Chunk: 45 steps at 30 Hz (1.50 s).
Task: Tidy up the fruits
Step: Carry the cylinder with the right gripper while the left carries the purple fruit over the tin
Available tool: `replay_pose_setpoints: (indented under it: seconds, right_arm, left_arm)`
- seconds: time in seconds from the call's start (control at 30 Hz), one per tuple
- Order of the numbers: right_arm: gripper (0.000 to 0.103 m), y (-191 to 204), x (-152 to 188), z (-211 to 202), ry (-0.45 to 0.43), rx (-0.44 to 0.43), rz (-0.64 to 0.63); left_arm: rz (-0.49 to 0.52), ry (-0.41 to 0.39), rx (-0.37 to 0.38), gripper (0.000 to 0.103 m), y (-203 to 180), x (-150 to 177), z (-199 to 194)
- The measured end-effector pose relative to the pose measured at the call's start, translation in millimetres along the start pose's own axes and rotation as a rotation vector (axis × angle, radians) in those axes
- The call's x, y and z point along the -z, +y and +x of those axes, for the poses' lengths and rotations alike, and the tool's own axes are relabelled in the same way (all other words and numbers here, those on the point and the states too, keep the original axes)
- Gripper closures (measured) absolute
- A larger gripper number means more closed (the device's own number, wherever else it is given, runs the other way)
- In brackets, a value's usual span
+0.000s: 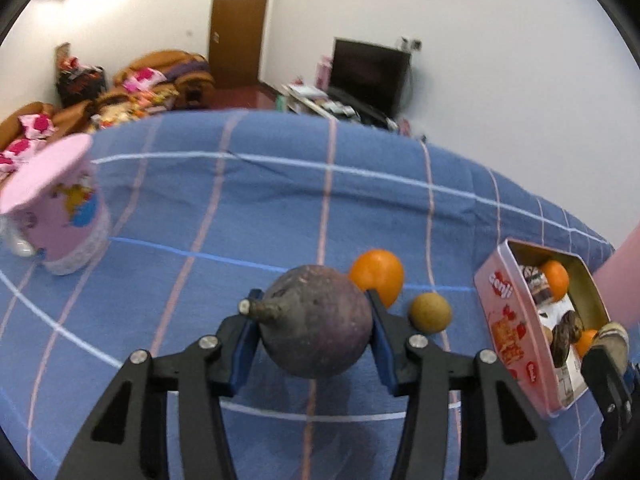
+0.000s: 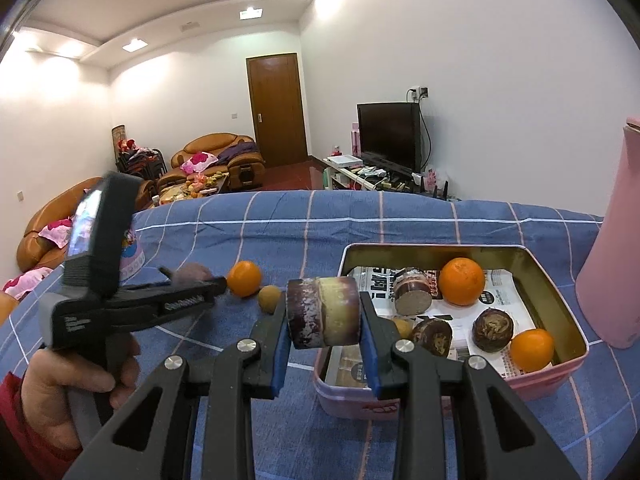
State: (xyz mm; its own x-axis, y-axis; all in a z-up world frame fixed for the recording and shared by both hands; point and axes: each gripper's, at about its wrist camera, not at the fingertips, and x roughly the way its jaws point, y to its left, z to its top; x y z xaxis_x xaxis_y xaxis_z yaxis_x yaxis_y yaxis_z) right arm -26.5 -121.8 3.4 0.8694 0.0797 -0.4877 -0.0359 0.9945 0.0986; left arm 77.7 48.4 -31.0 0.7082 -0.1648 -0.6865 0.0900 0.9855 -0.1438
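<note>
My left gripper is shut on a round dark purple fruit with a stubby stem, its blue pads against both sides, low over the blue checked cloth. Just beyond lie an orange and a small brown longan. My right gripper is shut on a short cut cane piece, held at the near left rim of the pink tin. The tin holds two oranges, dark brown round fruits and another cane piece on newspaper.
A pink lidded cup stands on the cloth at the far left. A tall pink bottle stands right of the tin. A hand in a red sleeve holds the left gripper. Another orange shows at the left edge.
</note>
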Motion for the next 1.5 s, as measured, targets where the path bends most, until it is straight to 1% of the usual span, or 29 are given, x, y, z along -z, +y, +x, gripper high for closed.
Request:
replay_pose_setpoints:
  seconds: [0.1,0.2,0.3,0.53,0.67,0.8,0.93,1.13,1.3,1.5]
  right_arm:
    - [0.071,-0.1,0.2,0.6,-0.002,0.003,-0.001]
    - [0.071,2.9,0.7,-1.3,-0.009,0.026,-0.020]
    - [0.071,6.4,2.2,-4.1,-0.023,0.063,-0.049]
    - [0.071,-0.2,6.1,-4.3,0.001,0.053,-0.022]
    - [0.071,-6.7,9.2,-10.8,0.008,0.048,-0.030]
    - [0.071,-18.5,11.1,-20.8,-0.012,0.079,-0.049]
    - [0.071,-32.9,10.7,-23.5,-0.011,0.100,-0.039]
    - [0.071,-53.4,10.3,-27.5,-0.014,0.118,-0.033]
    - [0.071,-64.6,10.3,-31.1,-0.026,0.142,-0.048]
    - [0.071,-83.9,8.1,-32.4,-0.031,0.170,-0.039]
  left_arm:
    - [0.014,-0.055,-0.047,0.052,-5.2,9.0,-19.0]
    - [0.055,-0.130,-0.129,0.052,-16.2,19.2,-41.2]
    - [0.067,-0.165,-0.163,0.052,-20.9,24.7,-52.6]
    - [0.042,-0.171,-0.152,0.052,-26.6,34.7,-68.0]
    - [0.067,-0.179,-0.155,0.052,-40.2,40.8,-71.7]
    - [0.103,-0.187,-0.150,0.051,-58.4,46.8,-75.9]
    - [0.145,-0.192,-0.135,0.051,-76.9,51.2,-80.4]
    - [0.163,-0.183,-0.123,0.051,-93.8,53.8,-78.8]
    - [0.179,-0.195,-0.096,0.051,-110.5,55.5,-79.0]
    - [0.209,-0.202,-0.039,0.051,-136.3,53.1,-74.9]
